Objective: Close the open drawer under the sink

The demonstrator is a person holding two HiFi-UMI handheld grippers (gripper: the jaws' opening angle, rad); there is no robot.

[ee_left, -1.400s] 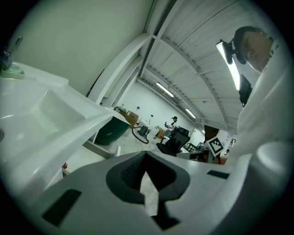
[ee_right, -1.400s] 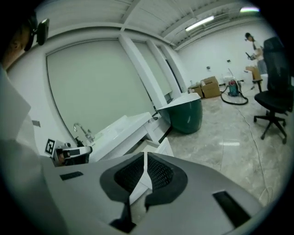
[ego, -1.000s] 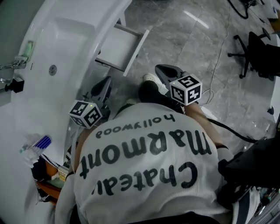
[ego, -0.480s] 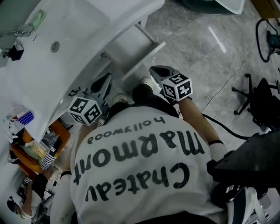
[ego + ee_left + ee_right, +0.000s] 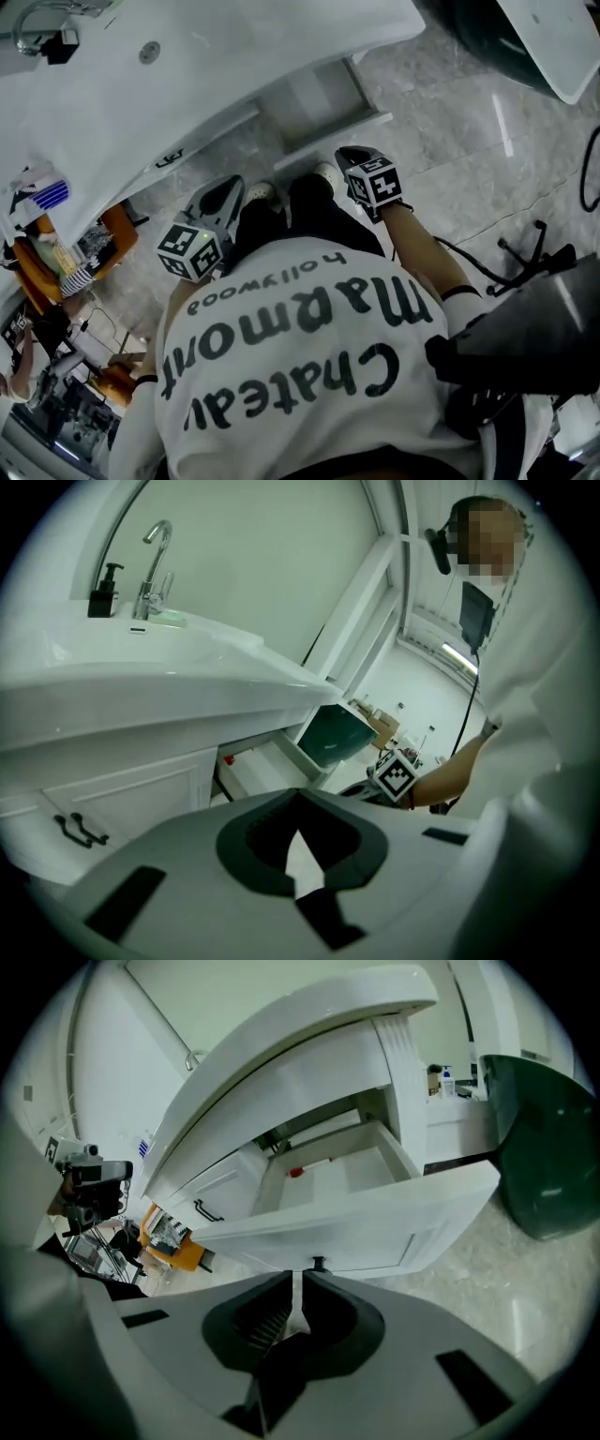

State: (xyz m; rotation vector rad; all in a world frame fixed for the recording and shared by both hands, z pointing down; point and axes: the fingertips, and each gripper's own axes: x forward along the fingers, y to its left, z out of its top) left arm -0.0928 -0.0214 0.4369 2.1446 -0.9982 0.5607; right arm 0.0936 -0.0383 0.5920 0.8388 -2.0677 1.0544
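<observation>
White shirt (image 5: 300,356) print: "Chateau Marmont", "hollywood".

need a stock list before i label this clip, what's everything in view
sink: one, white, above the drawer
tap: one, chrome, at the sink's back
pump bottle: one, black, left of the tap
drawer: one, white, open under the sink
red thing: one, small, inside the drawer
door handle: one, black, left of the drawer
cart: one, orange, below the door handle
tub: one, dark green, right of the drawer
floor: grey marble
shirt: one, white, black lettering
left tongs: shut, empty
right tongs: shut, empty, facing the drawer front
</observation>
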